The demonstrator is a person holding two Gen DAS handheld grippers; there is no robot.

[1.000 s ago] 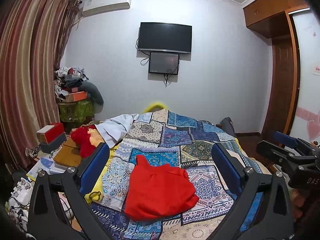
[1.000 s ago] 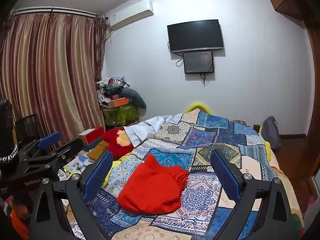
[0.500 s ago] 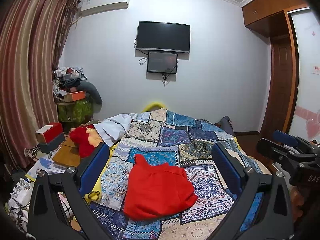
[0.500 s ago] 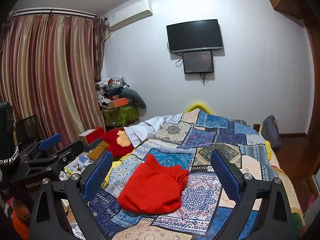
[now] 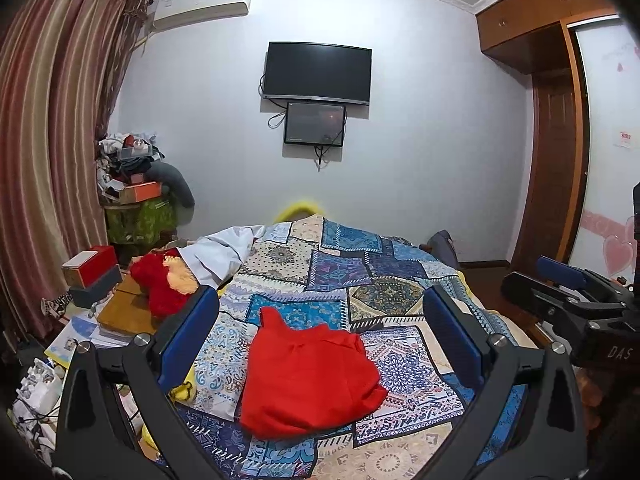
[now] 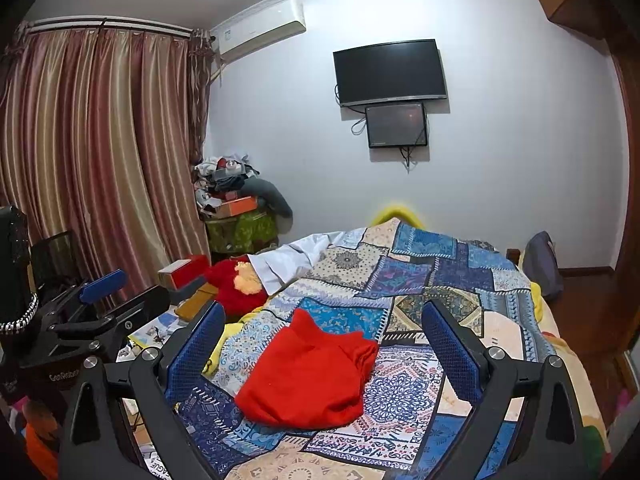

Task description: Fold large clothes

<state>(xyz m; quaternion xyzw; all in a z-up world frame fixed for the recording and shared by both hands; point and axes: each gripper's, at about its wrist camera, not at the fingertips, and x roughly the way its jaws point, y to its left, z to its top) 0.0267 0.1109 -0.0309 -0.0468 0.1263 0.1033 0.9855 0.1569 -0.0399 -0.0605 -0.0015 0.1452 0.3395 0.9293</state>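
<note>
**Both claws wide above the red garment**

Our left claw (image 5: 320, 334) stands wide apart, its two blue-padded fingers (image 5: 188, 332) spread with nothing between them, and our right claw (image 6: 320, 340) is spread just as wide and holds nothing either. We see the red garment (image 5: 308, 376) lying bunched on the patchwork bedspread (image 5: 360, 276), at the near end of the bed. From the left wrist view it sits between the two fingers and beyond their tips, nearer the left one, apart from both. From the right wrist view the red garment (image 6: 308, 376) again lies in the gap between the fingers, leaning toward the left finger (image 6: 196, 352), with the bedspread (image 6: 420, 264) showing all around it. We touch the cloth with neither claw.

Off the bed's left side we see a red plush toy (image 5: 160, 284) beside a white cloth (image 5: 224, 250). On the far wall hangs a dark television (image 5: 318, 72), with a smaller screen (image 5: 315, 124) just below it. Striped curtains (image 6: 100, 140) hang on the left.
</note>
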